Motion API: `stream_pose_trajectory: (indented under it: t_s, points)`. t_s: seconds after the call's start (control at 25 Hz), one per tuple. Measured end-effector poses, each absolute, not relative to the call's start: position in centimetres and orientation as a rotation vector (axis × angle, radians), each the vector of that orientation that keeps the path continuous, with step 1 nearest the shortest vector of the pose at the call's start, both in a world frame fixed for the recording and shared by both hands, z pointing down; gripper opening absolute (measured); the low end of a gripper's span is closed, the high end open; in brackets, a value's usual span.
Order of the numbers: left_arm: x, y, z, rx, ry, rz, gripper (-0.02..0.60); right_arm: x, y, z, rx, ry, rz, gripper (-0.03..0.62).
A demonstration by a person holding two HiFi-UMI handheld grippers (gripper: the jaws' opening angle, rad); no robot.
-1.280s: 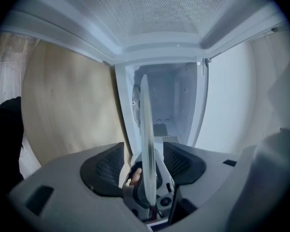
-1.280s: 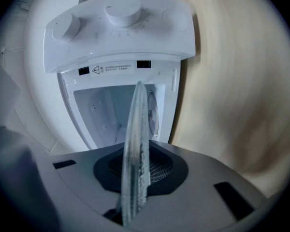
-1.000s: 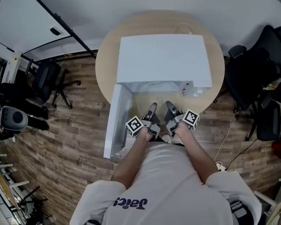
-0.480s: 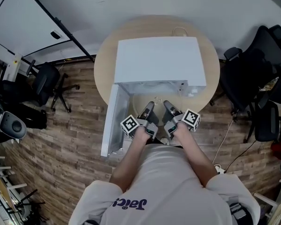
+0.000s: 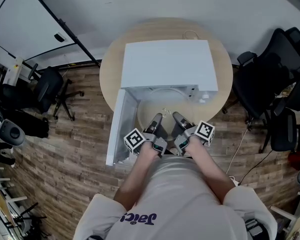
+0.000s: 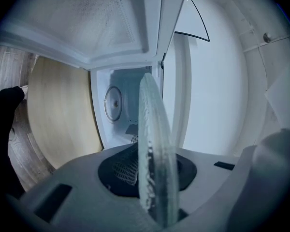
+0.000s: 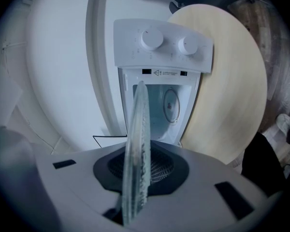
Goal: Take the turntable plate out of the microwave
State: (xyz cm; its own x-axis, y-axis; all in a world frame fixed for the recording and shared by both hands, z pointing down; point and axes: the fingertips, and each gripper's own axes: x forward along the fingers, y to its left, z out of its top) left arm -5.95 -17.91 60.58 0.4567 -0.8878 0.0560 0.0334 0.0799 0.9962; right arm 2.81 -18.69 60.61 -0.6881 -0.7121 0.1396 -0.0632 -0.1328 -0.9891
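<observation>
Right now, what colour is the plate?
The plate is clear glass with a faint green tint, and it shows best in the left gripper view.

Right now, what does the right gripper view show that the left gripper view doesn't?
Only the right gripper view: the control panel with its two knobs.
Only the left gripper view: the inner face of the open door.
Both: the glass turntable plate edge-on close to the camera, the microwave cavity behind it, and the round wooden table.
</observation>
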Motion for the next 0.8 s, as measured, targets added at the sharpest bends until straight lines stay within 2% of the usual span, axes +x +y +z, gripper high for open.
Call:
stream_pose_trajectory:
  t_s: [0.8]
  points:
    - [-5.6,-14.5,53.2,1.365,-0.832,-0.879,0.08,3.2,-15.3,54.2,-0.837,1.791,-1.78,0.049]
